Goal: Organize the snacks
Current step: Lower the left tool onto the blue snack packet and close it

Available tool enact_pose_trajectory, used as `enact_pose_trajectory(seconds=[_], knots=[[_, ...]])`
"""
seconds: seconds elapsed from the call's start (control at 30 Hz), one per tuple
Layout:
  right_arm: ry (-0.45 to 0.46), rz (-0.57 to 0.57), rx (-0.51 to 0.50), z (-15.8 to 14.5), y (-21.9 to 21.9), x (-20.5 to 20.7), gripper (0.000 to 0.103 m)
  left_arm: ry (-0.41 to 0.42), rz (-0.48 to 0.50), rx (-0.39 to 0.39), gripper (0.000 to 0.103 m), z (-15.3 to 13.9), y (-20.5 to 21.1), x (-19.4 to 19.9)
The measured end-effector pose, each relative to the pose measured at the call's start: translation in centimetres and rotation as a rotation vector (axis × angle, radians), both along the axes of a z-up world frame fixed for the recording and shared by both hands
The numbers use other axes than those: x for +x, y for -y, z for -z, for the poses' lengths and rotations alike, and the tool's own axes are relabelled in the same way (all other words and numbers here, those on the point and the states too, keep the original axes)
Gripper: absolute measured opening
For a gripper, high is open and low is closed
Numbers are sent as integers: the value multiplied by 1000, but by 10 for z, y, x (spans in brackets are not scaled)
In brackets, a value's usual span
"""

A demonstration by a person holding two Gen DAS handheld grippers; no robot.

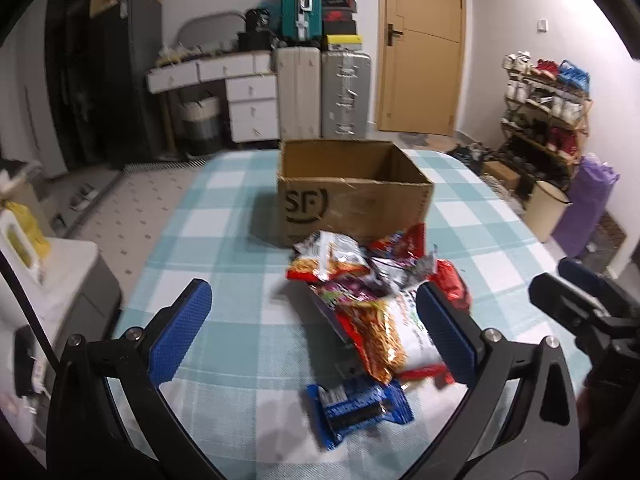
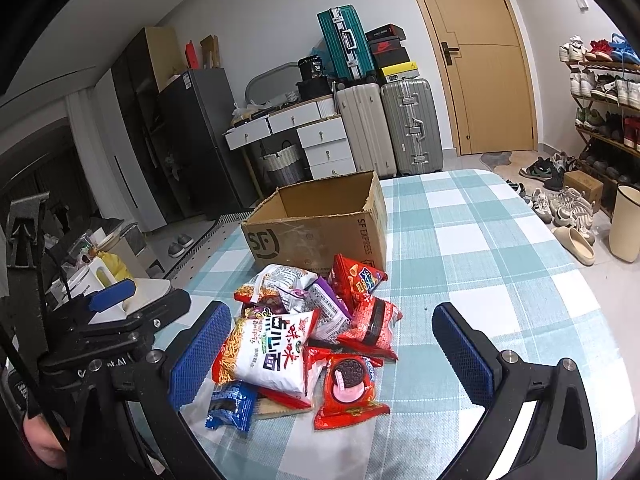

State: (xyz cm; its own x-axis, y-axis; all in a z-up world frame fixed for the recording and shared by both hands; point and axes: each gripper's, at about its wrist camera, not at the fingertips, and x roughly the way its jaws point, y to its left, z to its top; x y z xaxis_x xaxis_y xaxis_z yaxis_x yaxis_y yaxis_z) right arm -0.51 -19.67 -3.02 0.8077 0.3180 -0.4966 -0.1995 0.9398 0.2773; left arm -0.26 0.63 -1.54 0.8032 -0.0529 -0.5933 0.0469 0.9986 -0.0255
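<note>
A pile of snack packets lies on the checked tablecloth in front of an open, empty-looking cardboard box. A blue cookie packet lies nearest me. A red Oreo packet and a large white-and-orange noodle-snack bag sit at the front of the pile. My left gripper is open and empty, above the table just left of the pile. My right gripper is open and empty, with its jaws astride the pile's near side. It also shows in the left wrist view.
The table has a teal and white checked cloth. Suitcases, a white drawer unit and a door stand behind. A shoe rack and a bin are at the right, a small side table at the left.
</note>
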Motion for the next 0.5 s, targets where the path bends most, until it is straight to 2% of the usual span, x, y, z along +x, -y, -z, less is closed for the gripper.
enact_pose_trajectory(seconds=[0.17, 0.5], knots=[[-9, -6, 6, 8, 4, -4, 102, -34, 25, -6, 102, 13, -8, 0], [-27, -4, 27, 22, 14, -11, 102, -176, 97, -58, 101, 64, -15, 0]])
